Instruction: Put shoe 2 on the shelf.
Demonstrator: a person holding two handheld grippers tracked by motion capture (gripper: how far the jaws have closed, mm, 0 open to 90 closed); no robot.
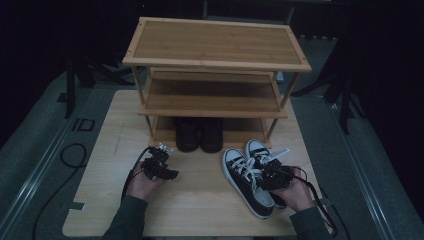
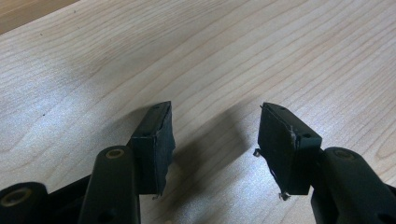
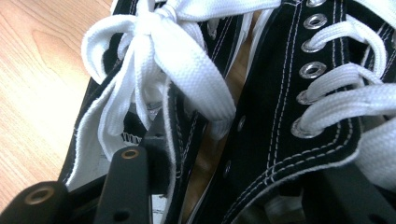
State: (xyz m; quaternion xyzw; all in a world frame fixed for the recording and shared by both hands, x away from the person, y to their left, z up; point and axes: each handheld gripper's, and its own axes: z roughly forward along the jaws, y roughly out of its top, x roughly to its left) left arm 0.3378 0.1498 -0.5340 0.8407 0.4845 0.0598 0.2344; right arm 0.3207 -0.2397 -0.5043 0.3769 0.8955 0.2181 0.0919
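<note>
1. A pair of black canvas sneakers (image 1: 248,180) with white laces, white toe caps and white rubber soles is lying on the desk (image 1: 200,200) near its right edge, toes pointing toward the shelf rack.
2. The 2 sneakers are lying side by side and touching, the left one nearer the desk's front edge.
3. In the right gripper view, metal eyelets (image 3: 312,70), white stitching and a tied white bow (image 3: 159,42) are showing on the black canvas.
4. The right gripper (image 1: 274,175) is reaching into the pair at the ankle openings: one jaw is sitting inside the left sneaker's collar and the other is sitting under the right sneaker's side wall, so both inner walls are lying between the jaws; I cannot tell whether they are clenching the canvas.
5. The left gripper (image 1: 159,165) is hovering over bare desk left of the sneakers, near the desk's middle, its jaws spread apart and holding nothing; its pads (image 2: 156,144) are showing over bare wood grain.
6. A 3-tier bamboo shelf rack (image 1: 215,45) is standing at the desk's far edge.
7. A pair of dark shoes (image 1: 199,134) is sitting on the rack's lowest tier.
</note>
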